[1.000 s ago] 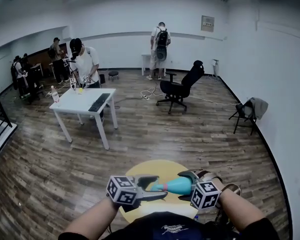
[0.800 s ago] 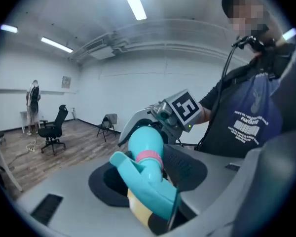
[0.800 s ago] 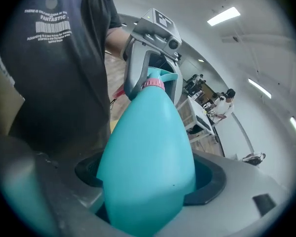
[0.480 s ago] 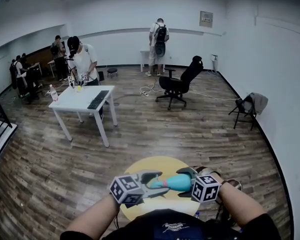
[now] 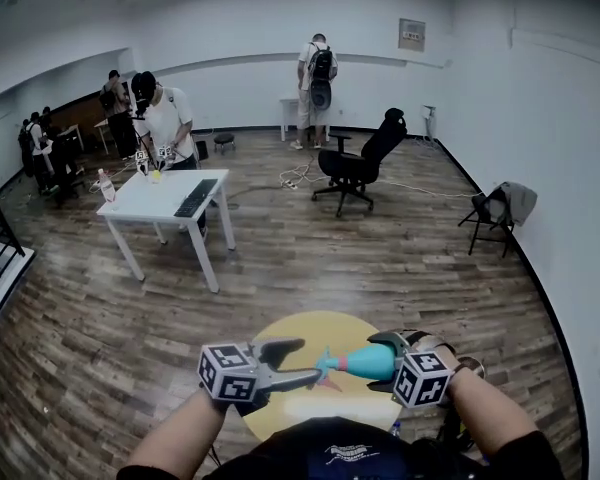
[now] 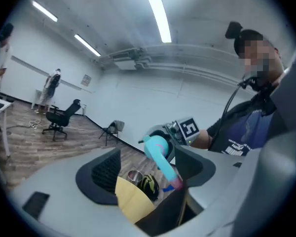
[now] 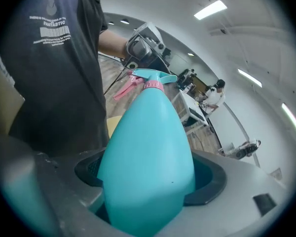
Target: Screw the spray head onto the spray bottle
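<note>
Spray bottle [image 7: 148, 132] in right gripper [image 7: 150, 177]; left gripper view alone shows cup [image 6: 134, 176].

Person in a dark navy T-shirt and black headgear

The T-shirt [image 5: 330, 460] is dark navy and short-sleeved; its sleeve [image 6: 226, 126] ends above the elbow, leaving the forearm [image 5: 180, 436] bare. White print [image 7: 54, 31] sits on the chest: a block of fine stripes over lines of small lettering, which shows in the head view only as a small white emblem. Black headgear [image 6: 242, 32] tops the head, and a thin dark cable [image 6: 232, 100] curves from it down to the chest.
</note>
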`<state>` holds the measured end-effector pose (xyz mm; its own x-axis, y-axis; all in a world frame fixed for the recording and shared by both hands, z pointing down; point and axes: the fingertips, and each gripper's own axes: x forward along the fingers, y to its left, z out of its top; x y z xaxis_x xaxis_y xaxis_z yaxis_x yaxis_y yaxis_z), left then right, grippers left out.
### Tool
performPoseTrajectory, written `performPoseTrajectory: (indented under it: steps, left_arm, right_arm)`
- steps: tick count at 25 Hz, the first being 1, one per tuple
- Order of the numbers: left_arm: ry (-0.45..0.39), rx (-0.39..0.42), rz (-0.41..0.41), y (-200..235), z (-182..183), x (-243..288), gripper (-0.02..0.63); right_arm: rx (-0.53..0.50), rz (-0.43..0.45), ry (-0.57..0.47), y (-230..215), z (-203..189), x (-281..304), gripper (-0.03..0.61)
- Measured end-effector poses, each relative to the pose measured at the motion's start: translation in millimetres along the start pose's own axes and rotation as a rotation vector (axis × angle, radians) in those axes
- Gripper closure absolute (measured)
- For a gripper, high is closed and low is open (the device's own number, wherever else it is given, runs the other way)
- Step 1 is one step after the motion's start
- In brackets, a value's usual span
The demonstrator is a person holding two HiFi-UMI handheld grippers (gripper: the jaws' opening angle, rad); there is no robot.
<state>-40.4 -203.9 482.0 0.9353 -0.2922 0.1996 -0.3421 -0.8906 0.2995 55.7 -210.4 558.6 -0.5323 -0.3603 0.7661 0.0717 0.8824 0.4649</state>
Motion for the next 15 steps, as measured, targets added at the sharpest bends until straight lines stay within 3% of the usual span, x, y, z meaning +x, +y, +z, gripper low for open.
performPoseTrajectory:
  steps: [1, 3, 8, 10, 12, 15]
  left_arm:
    - [0.047, 0.059, -0.024, -10.9, -4.1, 20.3, 0.238]
    - [0.117, 0.177, -0.039, -26.2, -10.1, 46.6, 0.380]
    - [0.209, 0.277, -0.061, -37.9, -22.4, 51.9, 0.380]
    - [0.197, 0.251, -0.052, -35.4, -23.2, 49.6, 0.380]
    - [0.156, 0.174, -0.030, -28.4, -20.9, 43.8, 0.366]
    - [0.004, 0.007, 0.007, -8.3, -7.1, 10.7, 0.264]
  right_arm:
    - [-0.045, 0.005, -0.008, 1.1, 15.7, 5.7, 0.138]
    - [-0.104, 0.020, -0.005, 1.9, 27.5, 14.8, 0.137]
    - [-0.095, 0.111, -0.041, 17.6, 24.8, 16.1, 0.144]
    - [-0.090, 0.114, -0.045, 17.3, 27.8, 18.3, 0.146]
    - [-0.067, 0.121, -0.049, 16.9, 27.9, 20.9, 0.145]
    - [0.003, 0.100, -0.009, 11.5, -3.6, 18.2, 0.141]
